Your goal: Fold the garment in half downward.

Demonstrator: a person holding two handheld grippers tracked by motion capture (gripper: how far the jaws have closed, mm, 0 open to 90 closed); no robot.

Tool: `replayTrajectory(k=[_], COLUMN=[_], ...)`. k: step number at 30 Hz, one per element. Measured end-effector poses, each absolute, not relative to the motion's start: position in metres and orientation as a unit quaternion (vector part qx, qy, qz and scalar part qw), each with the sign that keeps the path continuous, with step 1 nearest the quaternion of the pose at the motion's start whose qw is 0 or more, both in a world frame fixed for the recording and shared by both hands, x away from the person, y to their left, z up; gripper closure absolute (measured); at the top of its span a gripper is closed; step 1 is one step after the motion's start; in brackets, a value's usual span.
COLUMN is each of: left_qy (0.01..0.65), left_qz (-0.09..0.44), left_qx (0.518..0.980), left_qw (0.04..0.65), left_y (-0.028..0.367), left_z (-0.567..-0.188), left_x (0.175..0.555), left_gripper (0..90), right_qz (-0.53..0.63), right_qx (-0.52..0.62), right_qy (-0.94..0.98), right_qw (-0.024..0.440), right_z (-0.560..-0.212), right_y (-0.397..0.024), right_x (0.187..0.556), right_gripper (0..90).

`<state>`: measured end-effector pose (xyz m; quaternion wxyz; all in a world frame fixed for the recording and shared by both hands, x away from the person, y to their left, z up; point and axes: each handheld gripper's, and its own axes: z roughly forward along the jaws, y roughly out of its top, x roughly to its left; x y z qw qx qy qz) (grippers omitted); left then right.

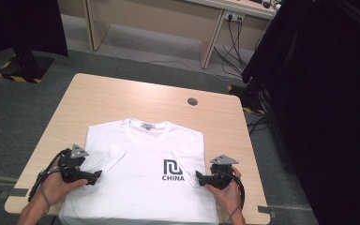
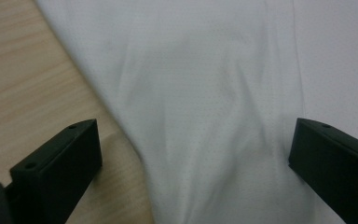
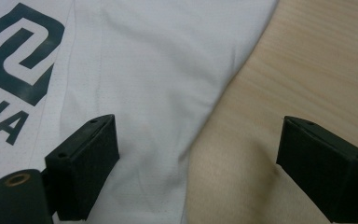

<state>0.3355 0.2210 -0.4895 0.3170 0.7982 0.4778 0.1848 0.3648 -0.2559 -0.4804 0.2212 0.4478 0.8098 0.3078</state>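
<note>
A white T-shirt (image 1: 140, 173) lies flat, front up, on the near half of the tabletop (image 1: 122, 96), its collar (image 1: 147, 125) toward the far side and its hem at the near edge. A dark logo (image 1: 172, 169) with the word CHINA sits on the chest, right of the middle. Both short sleeves are folded in over the body. The left claw (image 1: 96, 176) rests low at the shirt's left edge, about level with the logo, and points right; in the left gripper view its jaws stand wide apart, one over bare wood and the other over the cloth, with a puckered ridge of fabric (image 2: 214, 140) between them and neither pad pressing on it. The right claw (image 1: 198, 176) sits at the shirt's right edge and points left toward the logo; in the right gripper view its jaws are likewise spread wide, one over the cloth just beside the logo (image 3: 14, 70), the other over the wood, with the shirt's edge running between them and nothing gripped. A hand (image 1: 56, 187) holds the left gripper and another hand (image 1: 227, 190) the right, both entering from the near side. A small round hole (image 1: 192, 101) marks the tabletop far of the shirt. Beyond the tabletop are grey carpet, a light wooden desk (image 1: 168, 18) with cables under it, and black curtains (image 1: 318, 93) on the right.
</note>
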Motion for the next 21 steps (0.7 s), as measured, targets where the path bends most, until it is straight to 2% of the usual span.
replayTrajectory(k=[11,21], left_qy=[0.461,0.454], left_qz=[0.161,0.168], left_qx=[0.821,0.804], left_qw=[0.296,0.346], left_y=[0.216,0.219], left_z=[-0.486,-0.491], left_x=[0.321,0.33], left_gripper=[0.3,0.3], right_qz=[0.32,0.334], right_qx=[0.462,0.453], right_qy=[0.802,0.802], right_qw=[0.203,0.2], right_z=[-0.484,-0.477], right_y=[-0.269,-0.272], right_x=[0.337,0.343], right_gripper=[12.6,11.4])
